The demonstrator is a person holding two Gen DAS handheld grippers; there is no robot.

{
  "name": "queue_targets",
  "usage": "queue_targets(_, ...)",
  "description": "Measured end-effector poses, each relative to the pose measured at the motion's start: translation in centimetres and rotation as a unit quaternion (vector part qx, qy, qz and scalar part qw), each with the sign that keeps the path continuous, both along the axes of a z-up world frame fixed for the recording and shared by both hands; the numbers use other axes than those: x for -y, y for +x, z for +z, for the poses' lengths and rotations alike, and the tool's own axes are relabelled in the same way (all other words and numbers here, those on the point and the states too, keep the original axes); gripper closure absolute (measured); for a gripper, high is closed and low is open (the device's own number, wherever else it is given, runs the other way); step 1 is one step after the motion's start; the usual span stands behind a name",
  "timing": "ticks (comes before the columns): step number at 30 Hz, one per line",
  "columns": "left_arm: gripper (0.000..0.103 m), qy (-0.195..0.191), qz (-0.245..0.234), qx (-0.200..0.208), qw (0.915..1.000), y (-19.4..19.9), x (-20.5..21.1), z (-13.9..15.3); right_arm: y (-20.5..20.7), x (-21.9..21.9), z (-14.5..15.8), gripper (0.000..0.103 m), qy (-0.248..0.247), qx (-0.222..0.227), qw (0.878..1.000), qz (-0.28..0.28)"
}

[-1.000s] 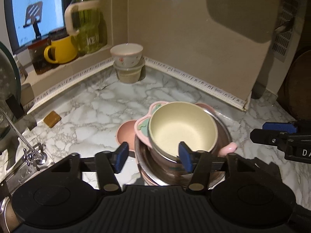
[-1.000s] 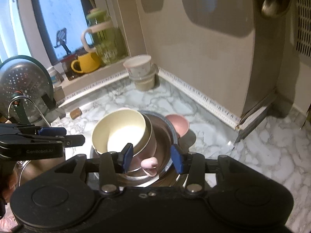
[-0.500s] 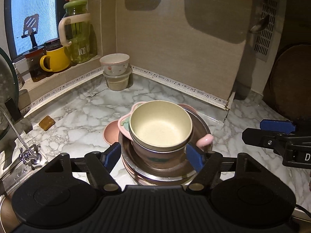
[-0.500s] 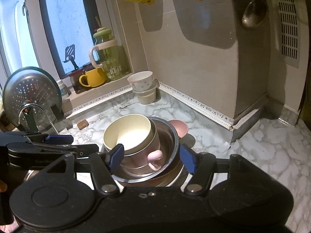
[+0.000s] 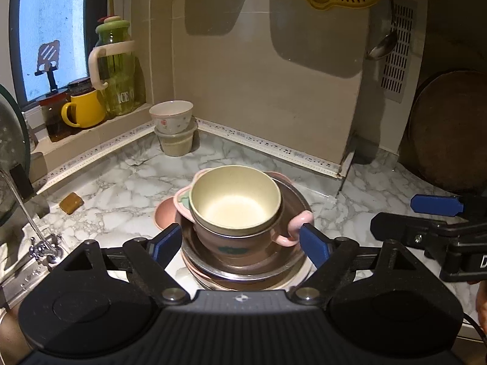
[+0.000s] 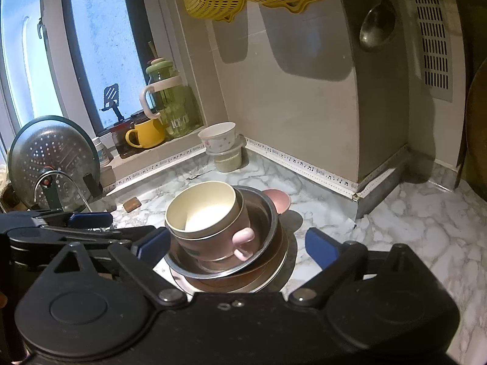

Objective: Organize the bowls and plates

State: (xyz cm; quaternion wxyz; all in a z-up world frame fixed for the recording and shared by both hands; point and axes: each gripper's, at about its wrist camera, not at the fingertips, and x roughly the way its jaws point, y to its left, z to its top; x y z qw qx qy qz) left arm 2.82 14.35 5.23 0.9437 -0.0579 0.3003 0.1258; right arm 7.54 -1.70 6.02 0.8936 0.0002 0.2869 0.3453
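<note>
Jaws on both tools have just been opening — your left gripper (image 5: 240, 245) and right gripper (image 6: 237, 246) now stand wide apart, pads pressing on nothing, and both have drawn back from the stack since a second ago. That reads as a release: the pile looks set down and left standing. The cream bowl (image 5: 234, 202) sits nested in the pink handled bowl (image 5: 243, 240), which sits in the steel bowl (image 5: 292, 261), low centre of each frame, framed between your blue pads but untouched. A small pink dish (image 5: 164, 216) lies just left of the stack — perhaps your next pick.
</note>
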Motion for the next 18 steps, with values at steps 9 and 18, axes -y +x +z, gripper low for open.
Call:
queue_targets(9,0.000,-0.011,-0.003,0.003,0.9999,-0.4,0.4,-0.1,-1.1,0.5,-0.2,0.000,0.004,0.010,1.000,-0.026)
queue_targets(18,0.000,-0.014,0.005,0.008,0.9999,-0.6,0.1,0.1,-1.4,0.3,-0.2,0.000,0.000,0.018,0.999,-0.034)
